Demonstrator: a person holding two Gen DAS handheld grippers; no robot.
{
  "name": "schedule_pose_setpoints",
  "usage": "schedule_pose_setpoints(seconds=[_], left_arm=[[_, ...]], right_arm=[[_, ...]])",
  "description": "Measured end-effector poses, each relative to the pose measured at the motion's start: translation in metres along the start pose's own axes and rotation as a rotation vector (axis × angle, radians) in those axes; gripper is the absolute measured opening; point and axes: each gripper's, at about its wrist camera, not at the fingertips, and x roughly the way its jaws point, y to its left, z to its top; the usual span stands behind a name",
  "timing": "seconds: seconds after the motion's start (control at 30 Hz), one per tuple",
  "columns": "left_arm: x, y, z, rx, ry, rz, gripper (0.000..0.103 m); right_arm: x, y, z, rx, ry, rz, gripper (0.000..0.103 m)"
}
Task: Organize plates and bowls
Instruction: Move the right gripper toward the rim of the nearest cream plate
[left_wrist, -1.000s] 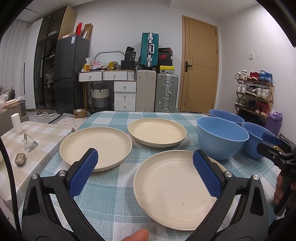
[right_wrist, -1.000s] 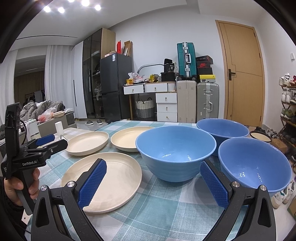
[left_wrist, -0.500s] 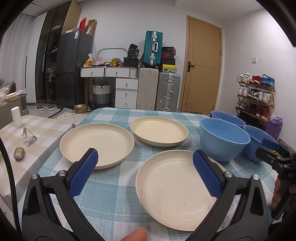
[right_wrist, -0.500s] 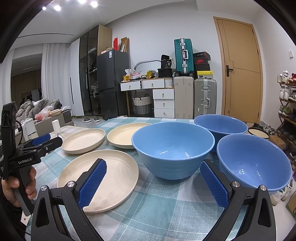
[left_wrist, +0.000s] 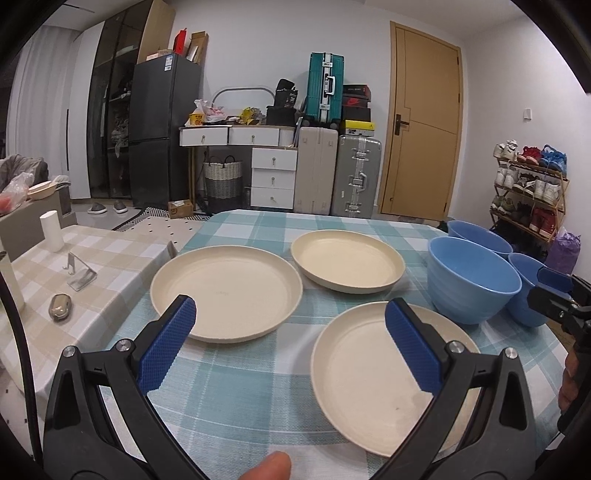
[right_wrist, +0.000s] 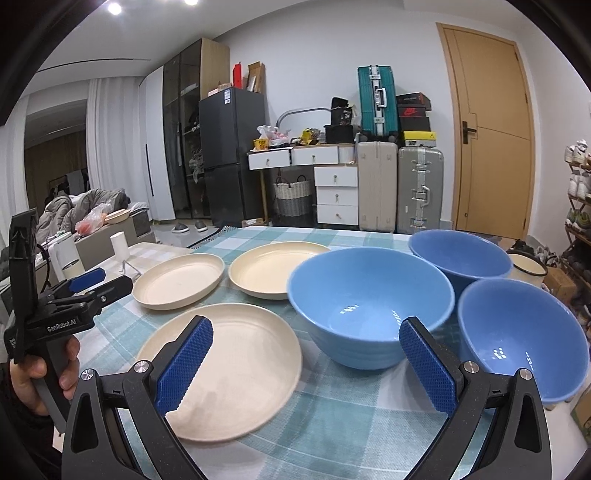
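Three cream plates lie on a teal checked tablecloth: a near plate (left_wrist: 373, 373) (right_wrist: 236, 362), a left plate (left_wrist: 225, 291) (right_wrist: 177, 280) and a far plate (left_wrist: 347, 260) (right_wrist: 269, 269). Three blue bowls stand to their right: a near middle bowl (left_wrist: 472, 280) (right_wrist: 369, 302), a far bowl (left_wrist: 476, 236) (right_wrist: 461, 258) and a right bowl (left_wrist: 524, 288) (right_wrist: 517, 336). My left gripper (left_wrist: 291, 343) hovers open above the near plate's left edge. My right gripper (right_wrist: 306, 362) is open, low before the middle bowl. Neither holds anything.
A second table (left_wrist: 110, 251) with a beige checked cloth adjoins on the left, carrying a white cylinder (left_wrist: 51, 230), a metal stand (left_wrist: 79, 273) and a small metal object (left_wrist: 61, 312). A shoe rack (left_wrist: 528, 195), suitcases and a door (left_wrist: 421, 129) stand behind.
Both grippers have risen and drawn back slightly, so plates and bowls sit lower and smaller in view. Both stay open; no dish has moved.
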Motion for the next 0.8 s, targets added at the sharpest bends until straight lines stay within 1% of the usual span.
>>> schedule_pose_setpoints(seconds=[0.1, 0.2, 0.3, 0.37, 0.5, 0.53, 0.8], left_arm=[[-0.003, -0.002, 0.006, -0.01, 0.013, 0.025, 0.102], [-0.003, 0.003, 0.013, -0.032, 0.022, 0.036, 0.102], [-0.005, 0.011, 0.023, -0.05, 0.032, 0.054, 0.102], [-0.006, 0.025, 0.036, -0.063, 0.037, 0.064, 0.102], [0.001, 0.04, 0.051, -0.075, 0.047, 0.09, 0.102], [0.005, 0.05, 0.054, -0.079, 0.05, 0.092, 0.102], [0.027, 0.075, 0.064, -0.093, 0.087, 0.091, 0.102]], right_arm=[[0.005, 0.004, 0.009, 0.0, 0.013, 0.018, 0.103], [0.013, 0.008, 0.018, 0.003, 0.032, 0.037, 0.103], [0.021, 0.014, 0.028, -0.003, 0.049, 0.054, 0.103], [0.026, 0.018, 0.033, -0.009, 0.055, 0.061, 0.103], [0.037, 0.026, 0.047, -0.018, 0.071, 0.088, 0.103], [0.041, 0.028, 0.05, -0.019, 0.075, 0.092, 0.103], [0.074, 0.046, 0.073, -0.022, 0.107, 0.137, 0.103]])
